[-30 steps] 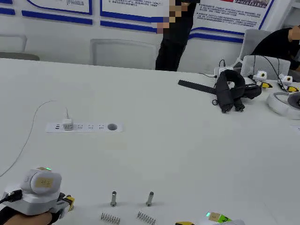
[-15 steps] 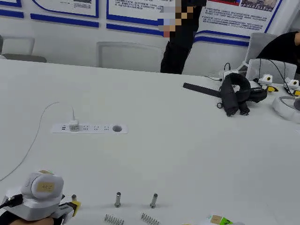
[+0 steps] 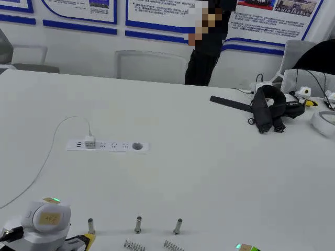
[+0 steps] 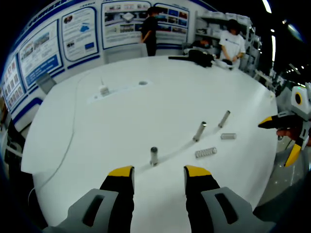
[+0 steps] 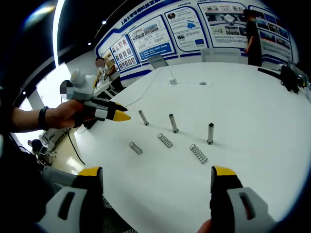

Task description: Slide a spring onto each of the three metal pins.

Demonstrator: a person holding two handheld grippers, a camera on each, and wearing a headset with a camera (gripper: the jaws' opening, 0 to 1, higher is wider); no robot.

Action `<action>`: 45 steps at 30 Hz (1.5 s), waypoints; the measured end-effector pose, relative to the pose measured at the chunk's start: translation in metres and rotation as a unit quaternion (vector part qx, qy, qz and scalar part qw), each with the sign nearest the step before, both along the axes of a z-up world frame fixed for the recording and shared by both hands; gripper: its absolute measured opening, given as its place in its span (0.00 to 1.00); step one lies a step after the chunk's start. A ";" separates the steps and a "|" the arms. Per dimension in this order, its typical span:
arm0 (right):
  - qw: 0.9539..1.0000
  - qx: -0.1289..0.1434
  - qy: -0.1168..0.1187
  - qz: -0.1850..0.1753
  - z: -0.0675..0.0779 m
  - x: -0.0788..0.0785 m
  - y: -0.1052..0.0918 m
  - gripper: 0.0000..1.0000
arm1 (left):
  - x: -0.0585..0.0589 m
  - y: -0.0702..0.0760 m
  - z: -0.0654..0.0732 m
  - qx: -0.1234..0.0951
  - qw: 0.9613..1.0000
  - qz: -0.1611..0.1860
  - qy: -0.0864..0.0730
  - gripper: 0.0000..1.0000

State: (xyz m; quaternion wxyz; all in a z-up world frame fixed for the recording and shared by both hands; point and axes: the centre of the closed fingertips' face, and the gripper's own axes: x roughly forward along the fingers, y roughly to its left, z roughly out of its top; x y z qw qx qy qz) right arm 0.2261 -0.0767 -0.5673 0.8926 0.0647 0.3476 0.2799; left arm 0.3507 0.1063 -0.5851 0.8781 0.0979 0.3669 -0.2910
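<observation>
Three short metal pins stand upright in a row near the table's front edge: left pin, middle pin, right pin. Three loose springs lie flat on the table just in front of the pins. My left gripper is open and empty, a short way back from the left pin. At the bottom left of the head view its yellow tip sits beside that pin. My right gripper is wide open and empty, held short of the springs.
A white power strip with a plugged charger and a trailing cable lies mid-table. A black strap and headset gear sit at the far right. Chairs and a standing person are behind the table. The table's front edge is close to both grippers.
The head view has shifted, bringing the left pin into sight beside the left gripper. Pins and springs have not moved on the table.
</observation>
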 end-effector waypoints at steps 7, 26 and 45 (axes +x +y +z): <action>1.000 -0.001 -0.002 -0.002 0.001 0.000 0.000 0.93 | -0.010 0.005 0.004 -0.007 1.000 0.001 -0.001 0.49; 1.000 0.000 0.002 -0.001 -0.002 -0.001 0.004 0.93 | -0.043 0.016 0.004 -0.026 0.999 -0.023 0.001 0.60; 1.000 -0.004 0.004 0.001 -0.005 -0.003 0.007 0.94 | -0.065 0.028 0.014 -0.052 0.998 -0.031 -0.008 0.69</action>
